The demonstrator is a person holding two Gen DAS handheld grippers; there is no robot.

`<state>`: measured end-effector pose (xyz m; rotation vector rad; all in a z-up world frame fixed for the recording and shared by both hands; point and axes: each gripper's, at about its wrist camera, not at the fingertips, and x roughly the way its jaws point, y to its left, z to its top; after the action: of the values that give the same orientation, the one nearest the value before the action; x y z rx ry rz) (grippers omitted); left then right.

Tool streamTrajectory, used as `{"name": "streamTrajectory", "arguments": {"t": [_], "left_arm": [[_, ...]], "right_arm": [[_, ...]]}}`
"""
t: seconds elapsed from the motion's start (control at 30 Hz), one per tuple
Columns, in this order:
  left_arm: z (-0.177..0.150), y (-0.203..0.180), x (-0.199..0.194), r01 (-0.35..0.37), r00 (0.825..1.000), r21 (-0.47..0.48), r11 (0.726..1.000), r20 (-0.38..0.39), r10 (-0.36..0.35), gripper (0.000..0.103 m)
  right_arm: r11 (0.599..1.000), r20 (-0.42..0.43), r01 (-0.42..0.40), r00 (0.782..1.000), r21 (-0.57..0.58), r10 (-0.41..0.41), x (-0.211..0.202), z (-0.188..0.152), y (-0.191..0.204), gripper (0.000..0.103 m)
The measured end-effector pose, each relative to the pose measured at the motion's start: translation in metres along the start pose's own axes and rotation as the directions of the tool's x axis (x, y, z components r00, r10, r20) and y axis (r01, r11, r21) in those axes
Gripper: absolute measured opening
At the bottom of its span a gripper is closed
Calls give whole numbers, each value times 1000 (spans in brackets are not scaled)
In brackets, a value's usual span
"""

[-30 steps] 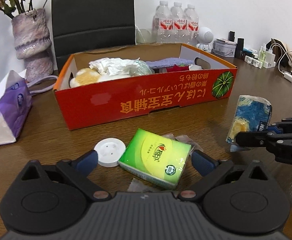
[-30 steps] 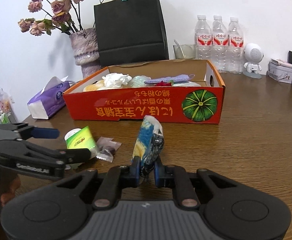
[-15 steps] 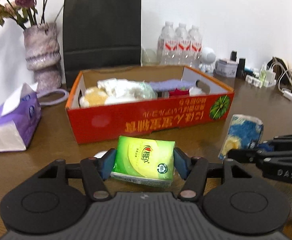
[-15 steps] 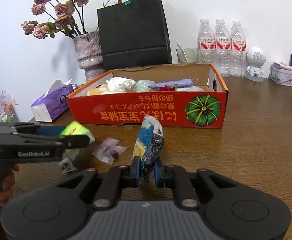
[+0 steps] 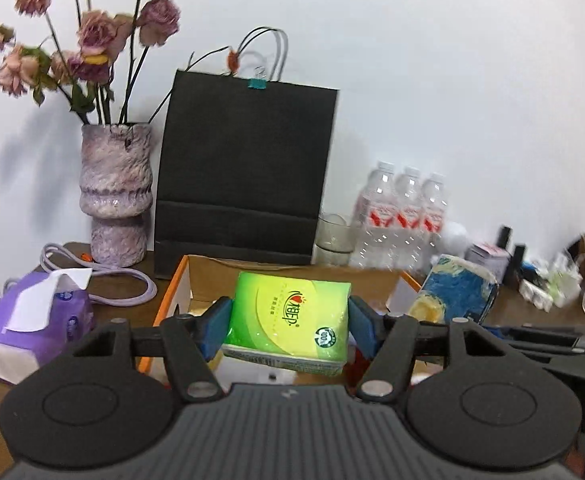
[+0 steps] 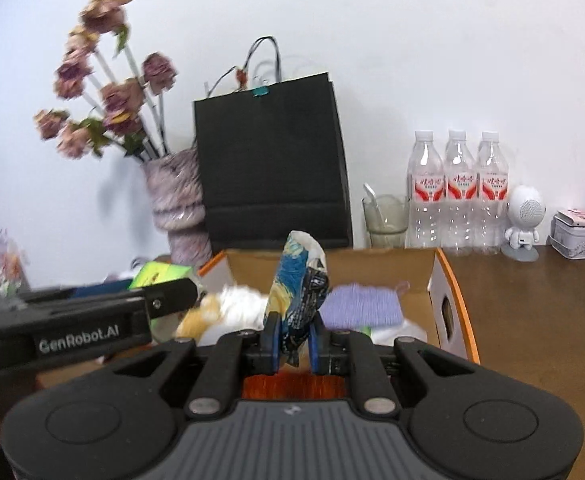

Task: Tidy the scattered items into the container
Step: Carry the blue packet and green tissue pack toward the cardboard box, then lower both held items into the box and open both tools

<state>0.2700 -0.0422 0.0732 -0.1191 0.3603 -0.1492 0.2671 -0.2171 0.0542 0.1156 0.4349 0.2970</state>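
My left gripper (image 5: 288,326) is shut on a green tissue pack (image 5: 288,320) and holds it in the air over the left part of the orange cardboard box (image 5: 172,292). My right gripper (image 6: 295,340) is shut on a blue and yellow packet (image 6: 298,288) and holds it upright above the box's front wall, with the box (image 6: 452,292) open behind it. The packet also shows in the left wrist view (image 5: 456,296), to the right. The green pack shows in the right wrist view (image 6: 160,274), at left. The box holds white, yellow and purple items (image 6: 360,306).
A black paper bag (image 5: 248,176) and a vase of dried roses (image 5: 114,192) stand behind the box. A purple tissue box (image 5: 32,324) lies at left. Three water bottles (image 6: 456,192), a glass (image 6: 384,220), a small white robot figure (image 6: 524,220) and a tin (image 6: 576,234) stand at the back right.
Both grippers rose from the table and moved forward over the box. The left one shut on the green tissue pack and lifted it; the right one kept its packet.
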Motion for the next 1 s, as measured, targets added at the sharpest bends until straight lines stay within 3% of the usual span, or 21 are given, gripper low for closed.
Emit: {"name": "streamTrajectory", "arguments": {"t": [0.23,0.47,0.53,0.6,0.67,0.7,0.73,0.8,1.0], "left_arm": [[-4,5,58,-56,995,47,997,-79,60,64],[-12,17,71,-79,991,44,996,-107,83,64],[-11,17,71,-87,990,44,995,-112,91,68],[-10,15,70,-100,988,60,993,-114,107,97],[-7,13,67,-169,980,76,983,-94,175,103],[-6,14,66,-182,978,80,980,-89,188,103],[-5,15,64,-171,980,74,982,-90,178,103],[-3,18,63,-147,984,47,988,-100,151,103],[-3,15,64,-161,980,58,985,-108,166,103]], "right_arm": [[999,-86,31,996,-8,-31,55,4,-15,13],[998,-142,59,988,-26,-62,76,0,-21,13],[998,-142,60,988,-26,-63,75,0,-22,13],[997,-138,67,988,-30,-71,73,0,-22,18],[996,-134,83,987,-34,-86,72,2,-22,58],[992,-129,119,984,-37,-123,71,4,-23,71],[989,-124,141,982,-42,-146,69,5,-24,102],[987,-116,152,981,-41,-156,66,8,-26,103],[988,-119,146,981,-41,-150,64,10,-27,103]]}}
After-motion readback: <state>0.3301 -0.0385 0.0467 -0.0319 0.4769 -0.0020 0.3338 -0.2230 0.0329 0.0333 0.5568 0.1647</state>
